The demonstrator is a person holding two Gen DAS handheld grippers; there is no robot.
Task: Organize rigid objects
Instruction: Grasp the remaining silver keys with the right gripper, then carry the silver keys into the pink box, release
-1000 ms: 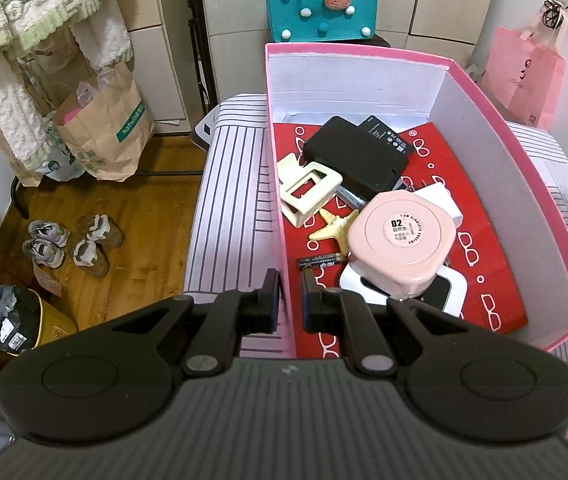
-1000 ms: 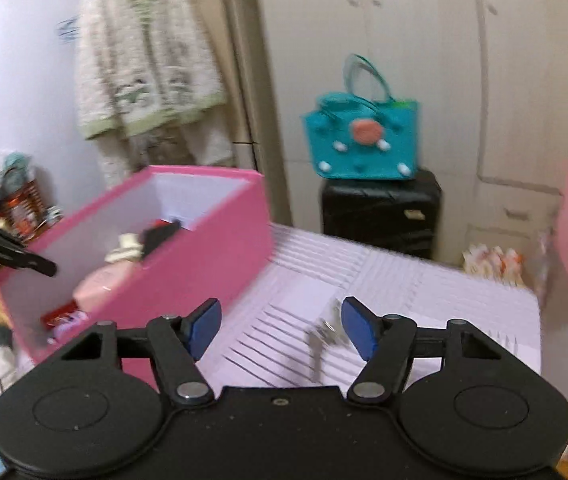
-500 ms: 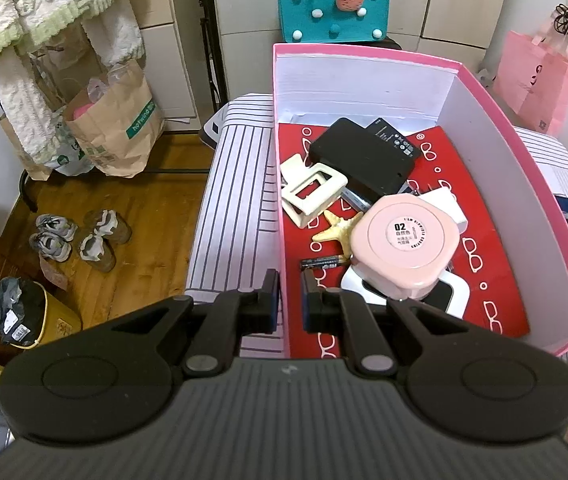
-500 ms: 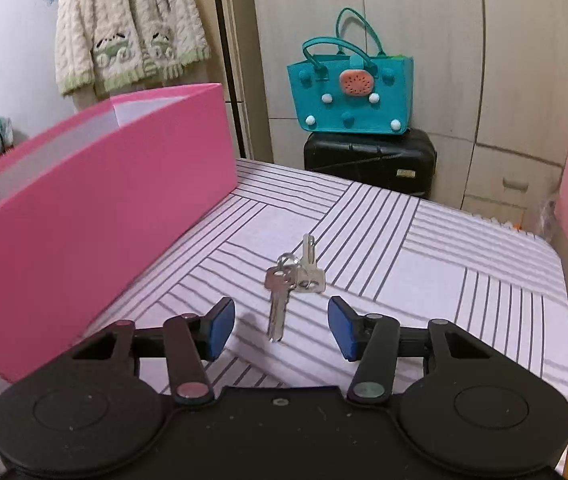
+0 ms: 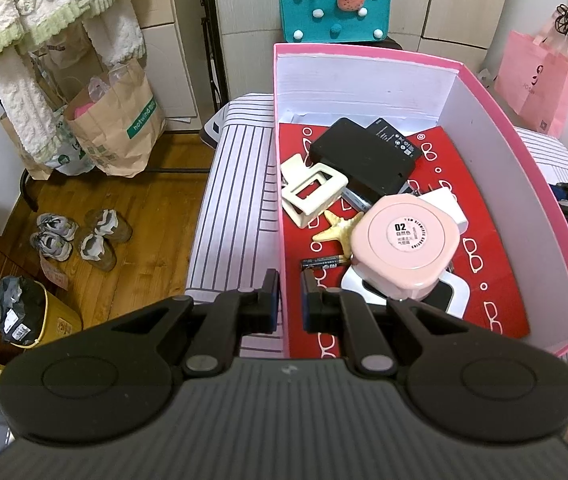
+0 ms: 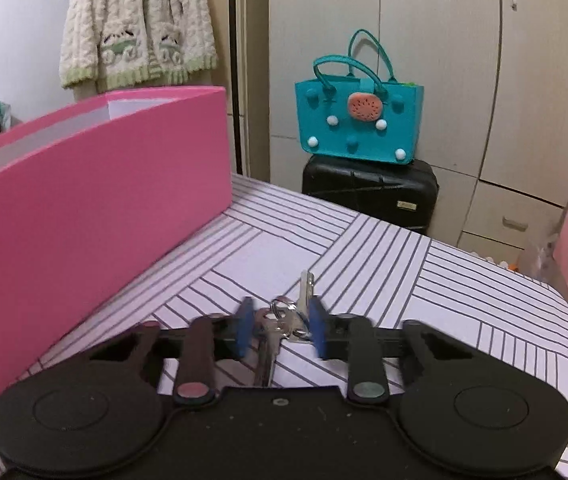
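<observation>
Right gripper [image 6: 279, 330]: your jaws have just been closing around bunch of silver metal keys on ring [image 6: 279, 322], lying on striped counter [image 6: 444, 280] just beside tall pink cardboard box [image 6: 83, 208]; contact not clear. Close fully before lifting; catch ring, not one blade. Gripper low, angled down. Left gripper [image 5: 290, 300]: jaws clamped on near-left box wall, pitched steeply down. Keep steady.
</observation>
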